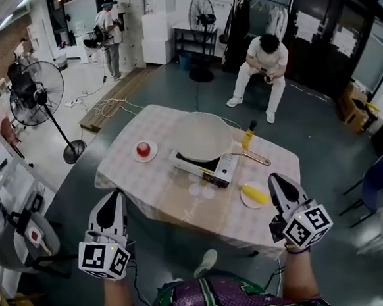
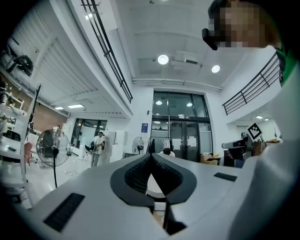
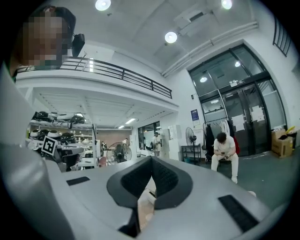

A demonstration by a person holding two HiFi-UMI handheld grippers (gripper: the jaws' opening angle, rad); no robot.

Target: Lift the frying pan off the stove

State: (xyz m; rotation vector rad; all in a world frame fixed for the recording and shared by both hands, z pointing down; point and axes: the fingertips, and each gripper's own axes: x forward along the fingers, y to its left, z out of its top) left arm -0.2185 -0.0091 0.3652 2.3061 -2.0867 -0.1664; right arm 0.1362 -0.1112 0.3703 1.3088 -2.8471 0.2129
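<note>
The wide pale frying pan [image 1: 202,136] sits on a flat white stove [image 1: 221,171] in the middle of the checked table [image 1: 131,177], with a thin handle [image 1: 251,156] sticking out to the right. My left gripper [image 1: 115,193] hovers short of the table's near left edge, its jaws together and empty. On the other side, my right gripper [image 1: 276,177] hangs by the near right corner, also shut and empty. Both are well apart from the pan. In the left gripper view the left gripper [image 2: 151,156] points level across the room, as does the right gripper [image 3: 151,159] in its own view.
On the table are a plate with a red fruit [image 1: 144,150], a yellow bottle [image 1: 248,136] and a plate with a yellow cob [image 1: 255,194]. A standing fan [image 1: 36,95] is at the left, a seated person [image 1: 262,67] beyond the table, a blue chair [image 1: 378,180] at the right.
</note>
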